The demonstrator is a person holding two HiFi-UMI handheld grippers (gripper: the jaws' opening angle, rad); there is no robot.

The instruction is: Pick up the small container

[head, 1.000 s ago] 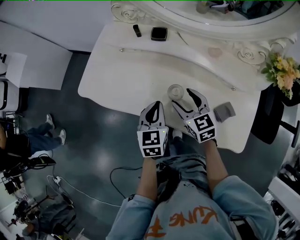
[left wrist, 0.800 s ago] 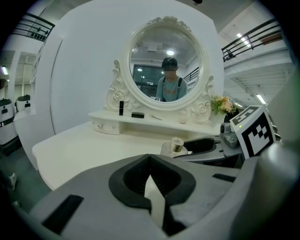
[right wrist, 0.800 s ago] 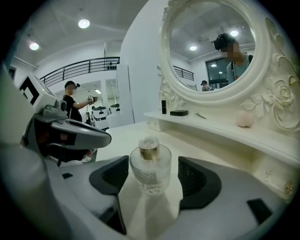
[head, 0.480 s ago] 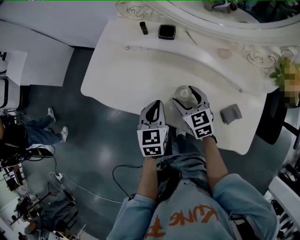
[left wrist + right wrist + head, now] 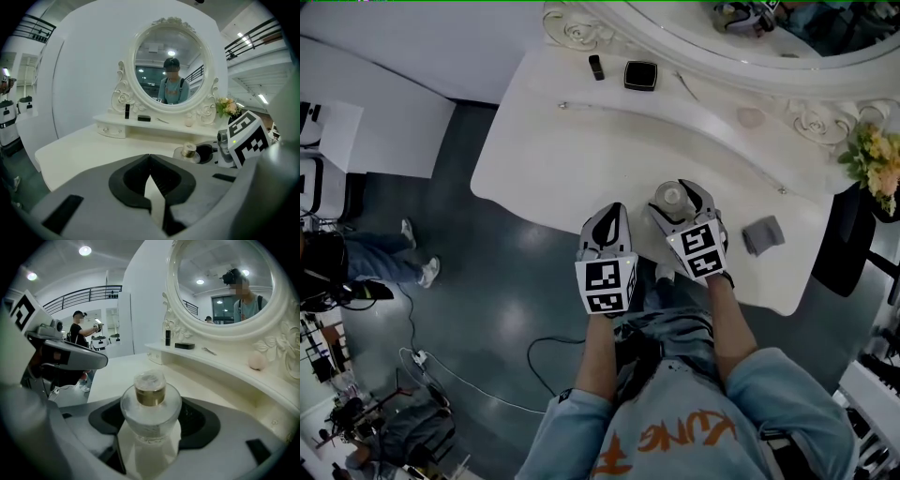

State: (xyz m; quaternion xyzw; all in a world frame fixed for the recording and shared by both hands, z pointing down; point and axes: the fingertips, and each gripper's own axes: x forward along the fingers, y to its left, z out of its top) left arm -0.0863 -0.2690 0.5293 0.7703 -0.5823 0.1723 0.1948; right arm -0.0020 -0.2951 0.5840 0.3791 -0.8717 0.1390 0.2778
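The small container [image 5: 669,197] is a round clear glass bottle with a gold neck [image 5: 150,397], and it stands on the white vanity table [image 5: 581,141] near its front edge. My right gripper [image 5: 678,200] is open and wide, one jaw on each side of the bottle, which sits deep between the black pads [image 5: 199,420]. My left gripper [image 5: 608,216] hovers at the table's front edge, left of the bottle, shut and empty [image 5: 150,157]. The left gripper view shows the bottle [image 5: 189,151] and the right gripper's marker cube [image 5: 244,138] off to its right.
A grey pouch [image 5: 762,234] lies right of the right gripper. On the raised back shelf sit a black compact [image 5: 640,75], a small black tube [image 5: 596,67] and a pin. Flowers [image 5: 874,155] stand at the far right. The oval mirror [image 5: 171,70] rises behind.
My right gripper has moved forward, so the bottle now stands between its jaws instead of ahead of them. The left gripper has stayed put.
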